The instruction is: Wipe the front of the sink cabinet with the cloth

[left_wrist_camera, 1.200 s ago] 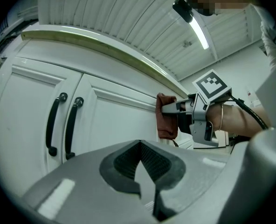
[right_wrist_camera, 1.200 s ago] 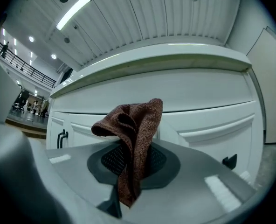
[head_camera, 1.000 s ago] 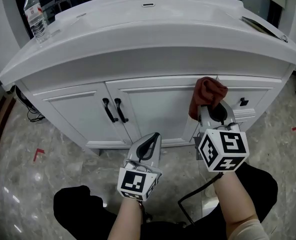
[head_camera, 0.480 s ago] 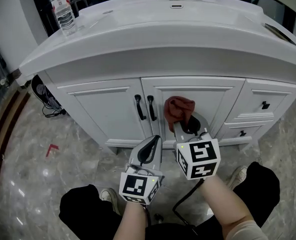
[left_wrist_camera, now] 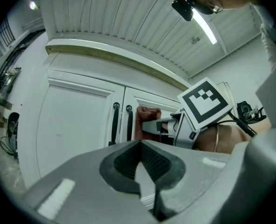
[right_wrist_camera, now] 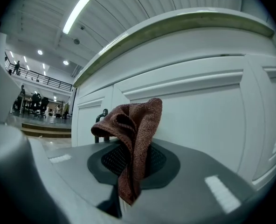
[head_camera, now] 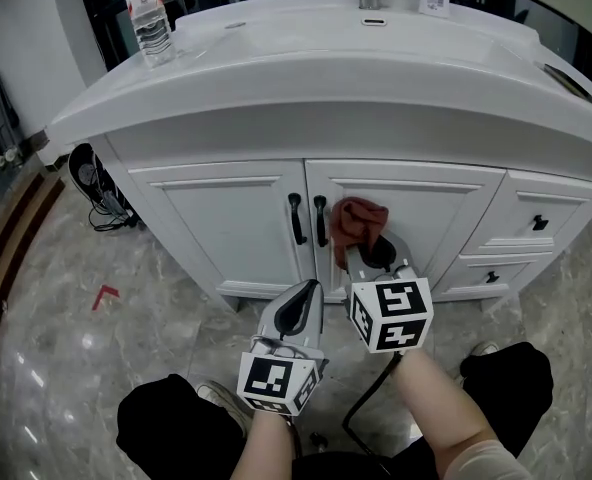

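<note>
The red-brown woolly cloth is pinched tight in my right claw. My left claw, lower down, is closed on nothing. The cloth looks pressed on the white wooden cabinet door, just beside the two black handles. I think I'm mid-wipe, so next I should rub sideways.

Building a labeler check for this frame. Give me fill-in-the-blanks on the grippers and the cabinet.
1. The right gripper holds the cloth at the door, just right of the two black ___.
2. The left gripper is ___ and empty.
3. The bottle stands at the counter's ___ end.
Missing: handles; shut; left.
</note>
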The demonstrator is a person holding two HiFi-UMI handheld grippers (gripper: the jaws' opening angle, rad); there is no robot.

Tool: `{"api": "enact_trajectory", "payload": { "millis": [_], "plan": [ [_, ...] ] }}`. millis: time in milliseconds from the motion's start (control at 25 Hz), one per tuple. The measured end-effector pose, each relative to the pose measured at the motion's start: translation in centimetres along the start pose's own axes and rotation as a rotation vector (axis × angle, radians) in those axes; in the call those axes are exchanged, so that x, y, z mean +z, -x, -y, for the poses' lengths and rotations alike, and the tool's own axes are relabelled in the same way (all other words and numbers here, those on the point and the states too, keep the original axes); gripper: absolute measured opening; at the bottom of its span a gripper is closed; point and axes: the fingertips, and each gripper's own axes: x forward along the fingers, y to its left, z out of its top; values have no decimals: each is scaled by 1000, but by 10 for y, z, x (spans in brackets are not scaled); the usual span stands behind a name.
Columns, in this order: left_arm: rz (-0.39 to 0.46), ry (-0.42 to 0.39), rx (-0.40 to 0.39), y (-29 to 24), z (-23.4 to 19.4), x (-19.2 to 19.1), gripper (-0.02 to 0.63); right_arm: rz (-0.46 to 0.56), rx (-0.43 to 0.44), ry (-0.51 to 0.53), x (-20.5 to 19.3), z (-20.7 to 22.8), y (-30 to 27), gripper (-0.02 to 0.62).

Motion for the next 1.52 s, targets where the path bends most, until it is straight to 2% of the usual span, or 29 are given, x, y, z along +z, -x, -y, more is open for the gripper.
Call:
{"api": "enact_trajectory", "payload": {
  "millis": [200,480,840,1000,1120,1200,1280,1400,1520],
  "plan": [
    [-4,12,-19,-8,7,-7,0,-10,-26,4,-2,24,13,81],
    [5,17,-89,-30,39,-6,0,-17,-116,-1,-1,71,37,81],
    [-4,21,-158,-47,78,-14,0,-24,-286,-34,0,144,81,81],
    [-23,17,-180,-52,88,-22,0,-13,-292,-56,1,160,95,84],
    [-28,12,-181,-53,90,-25,0,-1,-337,-94,-3,174,106,84],
    [-29,12,-170,-51,85,-27,0,2,-356,-76,-4,173,109,81],
    [-34,10,-151,-49,77,-30,0,6,-311,-59,-6,159,102,80],
    [-48,7,-128,-44,63,-34,0,-9,-195,-127,-18,129,82,80],
    [-53,6,-90,-35,43,-35,0,-53,-136,-135,-37,98,61,80]
  ]
}}
